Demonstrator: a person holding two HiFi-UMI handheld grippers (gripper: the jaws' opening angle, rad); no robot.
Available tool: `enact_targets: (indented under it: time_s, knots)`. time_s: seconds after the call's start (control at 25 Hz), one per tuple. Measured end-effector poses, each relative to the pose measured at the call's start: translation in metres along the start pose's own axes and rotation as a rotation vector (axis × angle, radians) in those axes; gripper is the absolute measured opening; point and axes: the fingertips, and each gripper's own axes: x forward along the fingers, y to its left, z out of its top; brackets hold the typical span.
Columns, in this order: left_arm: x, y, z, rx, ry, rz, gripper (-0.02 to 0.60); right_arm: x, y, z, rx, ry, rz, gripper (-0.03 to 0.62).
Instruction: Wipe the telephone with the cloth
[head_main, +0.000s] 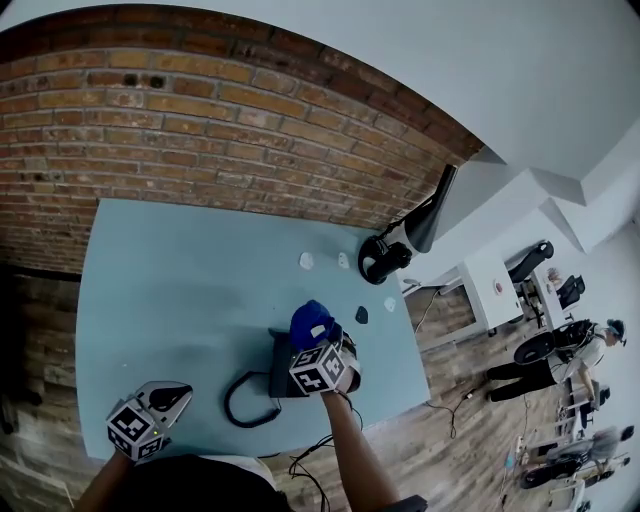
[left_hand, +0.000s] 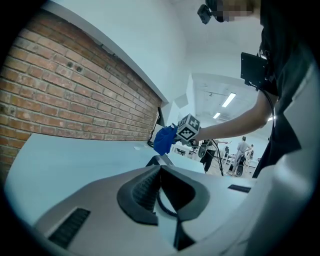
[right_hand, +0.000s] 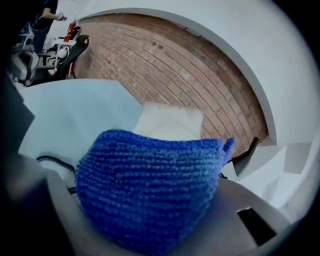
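Head view: cloth (head_main: 311, 322) over telephone (head_main: 285, 375), near table (head_main: 180, 290) front edge

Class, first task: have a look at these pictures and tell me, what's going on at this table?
A person stands at a blue table with a tool in each hand. The right tool is shut on a blue cloth and holds it over the black telephone, whose cord curls toward the near edge. Whether the cloth touches the telephone is unclear. The left tool is shut and empty, near the table's front edge, apart from the telephone.
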Motion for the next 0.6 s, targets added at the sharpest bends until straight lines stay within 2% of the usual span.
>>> enact_targets:
  time_s: [0.12, 0.2, 0.4, 0.6]
  knots:
    - [-0.001, 0.002, -0.003, -0.008, 0.004, 0.006, 0.026, 0.023, 0.048, -0.020, -0.095, 0.067, 0.116, 0.120]
    - [-0.002, 0.004, -0.004, -0.012, 0.007, 0.010, 0.026, 0.036, 0.079, -0.036, -0.116, 0.102, 0.185, 0.120]
    - [-0.008, 0.014, -0.004, -0.017, 0.012, 0.022, 0.026, 0.037, 0.088, -0.040, -0.018, 0.046, 0.217, 0.098]
    - [-0.006, 0.015, -0.008, -0.026, 0.015, 0.014, 0.026, 0.039, 0.091, -0.041, -0.027, 0.043, 0.247, 0.097]
